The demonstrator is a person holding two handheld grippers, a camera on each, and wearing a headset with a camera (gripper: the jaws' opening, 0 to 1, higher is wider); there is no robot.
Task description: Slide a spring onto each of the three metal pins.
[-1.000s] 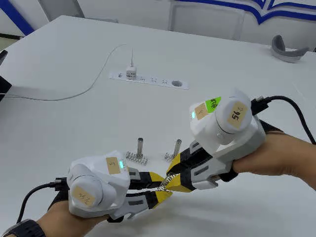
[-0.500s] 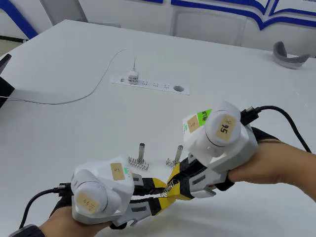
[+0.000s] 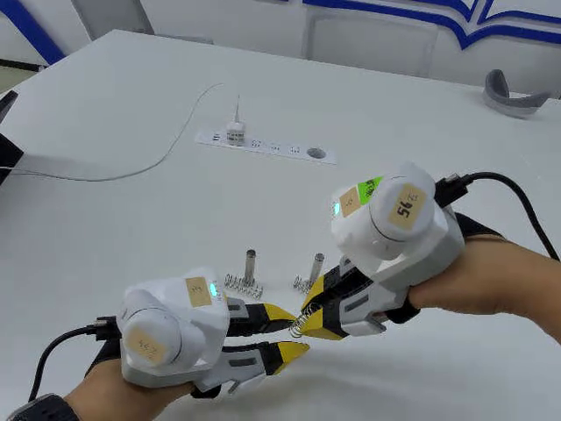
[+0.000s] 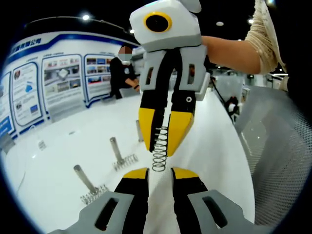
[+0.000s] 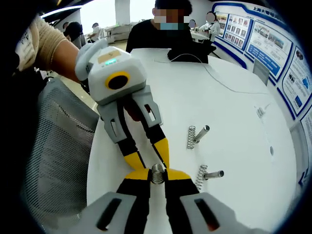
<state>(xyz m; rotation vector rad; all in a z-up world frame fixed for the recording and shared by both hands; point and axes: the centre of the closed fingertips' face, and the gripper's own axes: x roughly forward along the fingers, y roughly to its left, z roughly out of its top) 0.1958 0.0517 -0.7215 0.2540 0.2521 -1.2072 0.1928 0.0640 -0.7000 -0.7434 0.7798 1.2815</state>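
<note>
1. The white-bodied, yellow-tipped right gripper has its jaws pinched narrow on a small coiled steel-wire spring. It grips the coil across its side, and one end pokes out past the tips.
2. Nose to nose with it, the matching left gripper has its jaws a little apart with nothing between them. The spring's free end hangs right at its tips, in the air above the white table.
3. Just beyond, a short grey metal pin stands upright with a second pin near it. One loose spring lies at the foot of the first and another loose spring at the foot of the second. Neither appears threaded on.
4. This reads as a hand-over or a re-grip. The left gripper should close softly on the outer coils near the free end, firm enough to hold without flattening the wire. The right gripper should let go only once that hold is sure.
5. For the pin itself, whichever gripper carries should clamp the side of the coil and leave the bore open at the bottom.
6. Then line the spring's axis up with the pin, set the open end over the tip and come straight down. A tilted spring will likely catch on the pin's top edge or flick out of the jaws.
</note>
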